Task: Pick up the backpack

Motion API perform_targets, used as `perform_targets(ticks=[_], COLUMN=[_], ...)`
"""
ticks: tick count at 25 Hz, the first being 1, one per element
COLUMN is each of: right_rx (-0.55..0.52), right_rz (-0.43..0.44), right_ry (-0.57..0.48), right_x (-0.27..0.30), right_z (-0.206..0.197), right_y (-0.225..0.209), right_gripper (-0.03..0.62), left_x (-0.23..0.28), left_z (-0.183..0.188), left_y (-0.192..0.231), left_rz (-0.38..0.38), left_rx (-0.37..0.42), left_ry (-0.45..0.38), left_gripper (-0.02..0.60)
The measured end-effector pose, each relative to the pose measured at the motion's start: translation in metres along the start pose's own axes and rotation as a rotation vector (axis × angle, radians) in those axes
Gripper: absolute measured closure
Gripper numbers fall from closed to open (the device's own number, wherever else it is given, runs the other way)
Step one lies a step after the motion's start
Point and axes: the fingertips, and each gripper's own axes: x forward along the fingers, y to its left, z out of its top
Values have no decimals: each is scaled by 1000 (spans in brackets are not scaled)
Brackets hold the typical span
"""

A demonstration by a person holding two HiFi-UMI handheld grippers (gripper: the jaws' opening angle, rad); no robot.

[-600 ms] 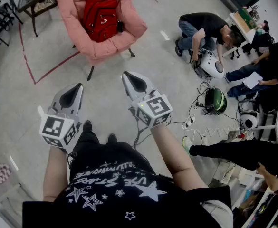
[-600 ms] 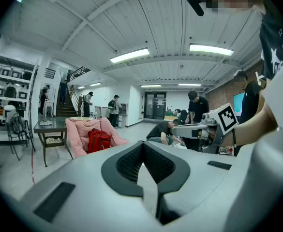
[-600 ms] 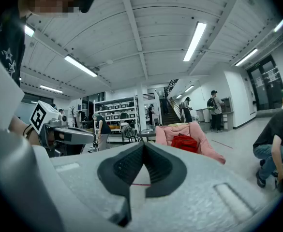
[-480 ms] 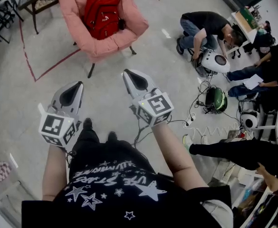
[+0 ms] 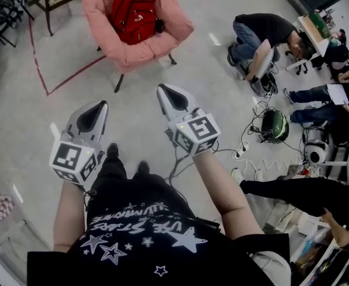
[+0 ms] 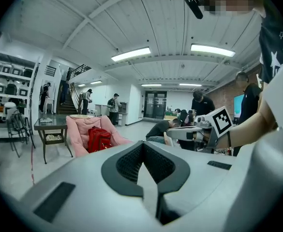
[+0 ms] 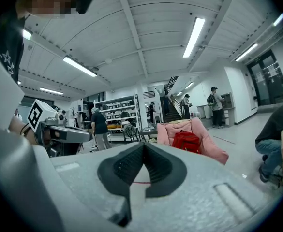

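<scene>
Head view crops the backpack (image 5: 135,11) at top; left gripper (image 5: 98,109) and right gripper (image 5: 164,92) jaws closed, empty.

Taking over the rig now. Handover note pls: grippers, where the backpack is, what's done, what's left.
Left gripper: shut, empty.
Right gripper: shut, empty.
Both are held out in front of the person, well short of the target.
Red backpack: sits in the pink chair ahead.
Done: nothing yet, backpack untouched.
Left: walk up to the chair, open a gripper, close on the backpack, lift it out.
</scene>
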Motion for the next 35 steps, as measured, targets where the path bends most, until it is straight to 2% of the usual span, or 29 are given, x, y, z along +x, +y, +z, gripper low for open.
perform_targets(ticks=[2,5,8,13,19,25,35], right_rx=[16,40,21,116,-18,-22,34], right_rz=[4,71,118,5,29,14,-51], right_ry=[-10,-1,28,-64,-19,7,57], right_x=[2,0,-11,-3,19,63,166], right_z=[1,8,18,24,-2,-11,-1], right_y=[-2,-2,-9,-39,-23,-41,-124], right_gripper=[594,594,594,594,594,594,594], left_x=[-2,-4,-3,-1,21,72,181], left_z=[-2,-7,-7,-3,-6,-10,11], left_y=[1,4,7,26,33,59,147], left_rz=[-7,-18,-15,36,50,7,-86], left_rx=[-8,-16,-14,-53,-68,-83,-78], left_ry=[3,23,28,-2,-9,11,59], left_gripper=[575,575,575,575,575,575,575])
